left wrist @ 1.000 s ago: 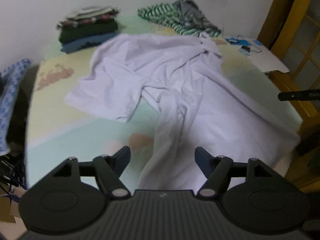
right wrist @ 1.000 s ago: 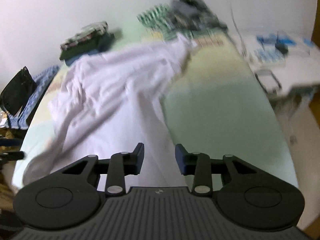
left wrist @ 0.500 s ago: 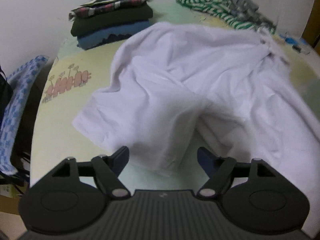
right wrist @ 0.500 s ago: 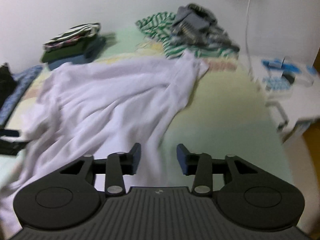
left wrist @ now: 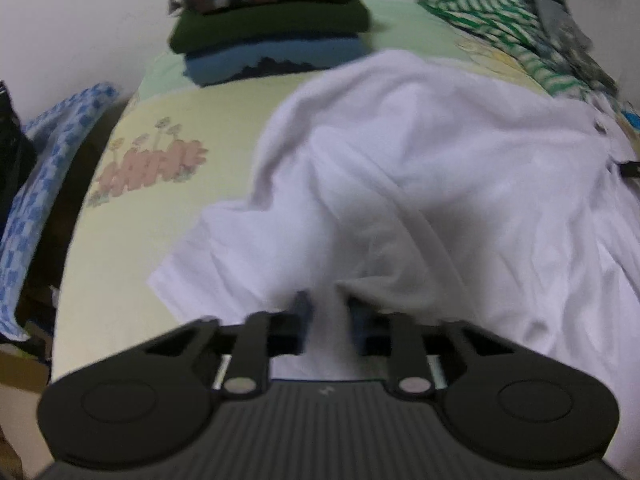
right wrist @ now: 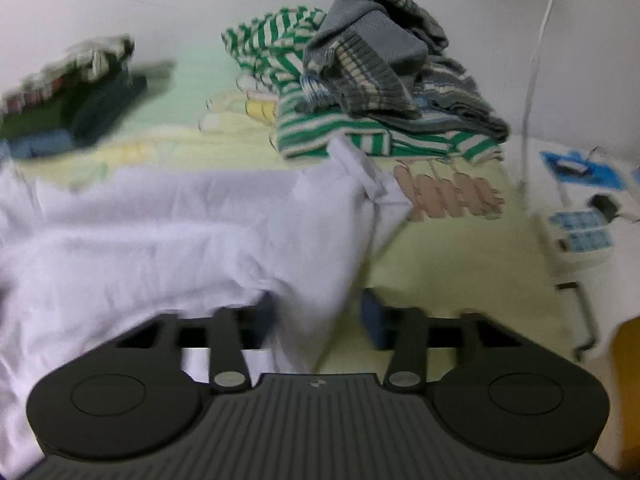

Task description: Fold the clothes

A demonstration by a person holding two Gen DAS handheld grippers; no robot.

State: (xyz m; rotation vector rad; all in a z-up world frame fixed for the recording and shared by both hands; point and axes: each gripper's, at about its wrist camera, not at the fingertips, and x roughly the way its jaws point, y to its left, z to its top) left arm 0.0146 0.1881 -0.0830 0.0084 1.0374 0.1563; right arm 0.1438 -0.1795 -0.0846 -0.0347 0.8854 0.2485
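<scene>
Left hand-held gripper, pointing down at the near fold of the white shirt, has its jaws closing, with a ridge of the cloth standing in the narrow gap between the pads; whether they already press on it cannot be told through the blur. Right hand-held gripper is also closing, its jaws wider apart, with the shirt's right-hand edge bunched between them and against the left pad, while the right pad stands clear over the bare sheet. White shirt lies crumpled and unfolded across the middle of the bed, its collar end toward the striped and grey unfolded heap; a stack of folded clothes sits at the far left corner. Step in hand, as judged: taking hold of the shirt at two points in order to spread it flat, before any fold is made. Next move calls for both grips to be firm on a single layer of cloth, then a lift and an outward pull to draw out the wrinkles.
</scene>
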